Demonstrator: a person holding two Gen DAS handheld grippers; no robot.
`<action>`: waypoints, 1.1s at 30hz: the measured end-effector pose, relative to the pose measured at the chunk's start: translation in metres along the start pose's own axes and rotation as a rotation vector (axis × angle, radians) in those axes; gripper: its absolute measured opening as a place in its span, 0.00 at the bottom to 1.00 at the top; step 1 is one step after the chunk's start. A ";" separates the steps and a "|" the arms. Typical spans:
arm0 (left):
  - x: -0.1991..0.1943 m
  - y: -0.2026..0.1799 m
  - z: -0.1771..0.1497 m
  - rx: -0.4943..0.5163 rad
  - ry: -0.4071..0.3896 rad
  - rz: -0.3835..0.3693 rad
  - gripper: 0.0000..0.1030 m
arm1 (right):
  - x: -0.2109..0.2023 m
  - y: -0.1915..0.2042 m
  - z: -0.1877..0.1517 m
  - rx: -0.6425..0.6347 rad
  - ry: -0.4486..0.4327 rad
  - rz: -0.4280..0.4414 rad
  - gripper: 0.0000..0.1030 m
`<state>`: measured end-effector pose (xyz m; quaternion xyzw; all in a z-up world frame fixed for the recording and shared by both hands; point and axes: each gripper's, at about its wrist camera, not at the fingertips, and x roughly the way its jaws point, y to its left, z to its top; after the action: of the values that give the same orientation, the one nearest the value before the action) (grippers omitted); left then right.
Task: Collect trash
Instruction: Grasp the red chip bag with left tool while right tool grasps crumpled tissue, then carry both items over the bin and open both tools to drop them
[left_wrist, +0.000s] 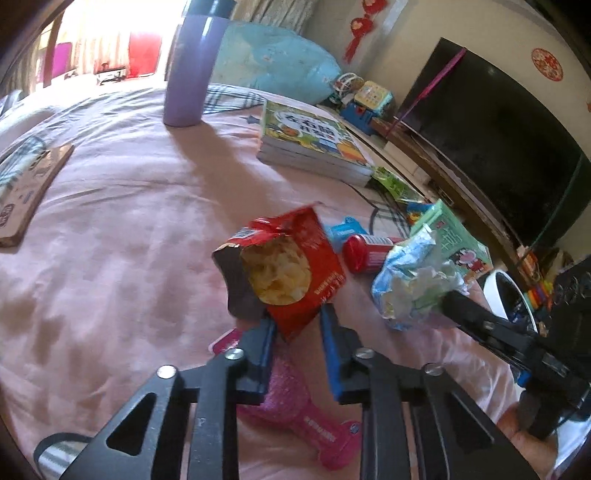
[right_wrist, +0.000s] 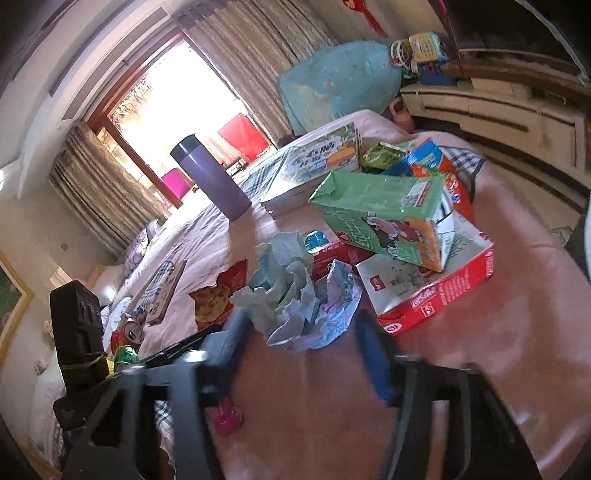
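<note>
1. I work over a bed covered in a pink sheet (left_wrist: 122, 221), where the trash lies in one loose heap, so both tools reach it together.
2. My left gripper (left_wrist: 295, 325) has its blue pads on either side of the lower corner of an open red crisp bag (left_wrist: 314, 266); they appear clamped on it, with the mouth facing up, which I judge keeps the crisps inside.
3. My right gripper (right_wrist: 301, 336) straddles a crumpled pale blue-and-white wrapper (right_wrist: 295, 295); its jaws are blurred, so I cannot tell whether they press on it.
4. A green milk carton (right_wrist: 384, 214) leans on a red-edged flat cardboard box (right_wrist: 436, 291) behind.
5. A pink glittery object (left_wrist: 295, 406) lies half hidden beneath my left gripper; I cannot identify it.
</note>
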<state>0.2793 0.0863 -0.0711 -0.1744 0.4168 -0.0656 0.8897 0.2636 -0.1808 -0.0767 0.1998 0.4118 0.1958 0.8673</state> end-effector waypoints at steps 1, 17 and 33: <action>0.001 -0.002 0.000 0.015 -0.001 0.001 0.07 | 0.002 -0.001 0.000 0.002 0.010 0.004 0.19; -0.058 -0.047 -0.036 0.124 -0.102 -0.084 0.00 | -0.082 -0.001 -0.026 -0.070 -0.094 0.001 0.07; -0.065 -0.128 -0.058 0.321 -0.085 -0.199 0.00 | -0.176 -0.066 -0.041 0.033 -0.236 -0.128 0.07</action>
<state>0.1972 -0.0309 -0.0120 -0.0734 0.3436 -0.2113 0.9121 0.1400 -0.3179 -0.0224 0.2089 0.3219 0.1082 0.9171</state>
